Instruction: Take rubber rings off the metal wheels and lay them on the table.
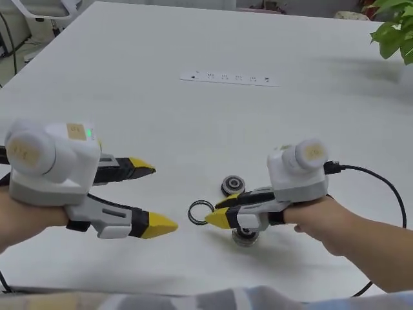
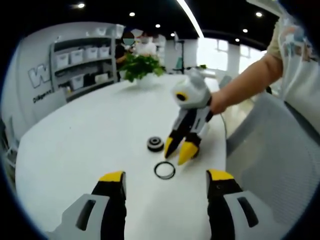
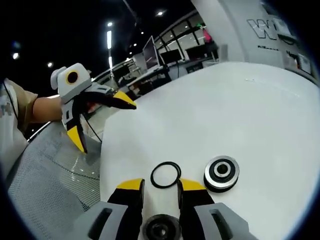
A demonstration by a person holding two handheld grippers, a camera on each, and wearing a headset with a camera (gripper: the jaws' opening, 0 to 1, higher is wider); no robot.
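Observation:
A loose black rubber ring (image 1: 190, 213) lies flat on the white table (image 1: 213, 129), just ahead of my right gripper (image 1: 220, 210), whose jaws stand slightly apart with nothing between the tips. One metal wheel (image 1: 233, 185) with a dark rim sits beyond the ring. A second wheel (image 1: 245, 237) rests on the table under the right gripper's body, low between its jaws (image 3: 161, 230). In the right gripper view the ring (image 3: 152, 175) is in front of the tips and the first wheel (image 3: 221, 173) lies to the right. My left gripper (image 1: 157, 197) is held wide open to the left, pointing at the ring (image 2: 155, 170).
A white power strip (image 1: 229, 78) lies across the middle of the table. The right gripper's black cable (image 1: 381, 184) loops along the right side. A green plant (image 1: 395, 32) stands at the far right corner. A grey mesh chair (image 3: 45, 175) is beside the table edge.

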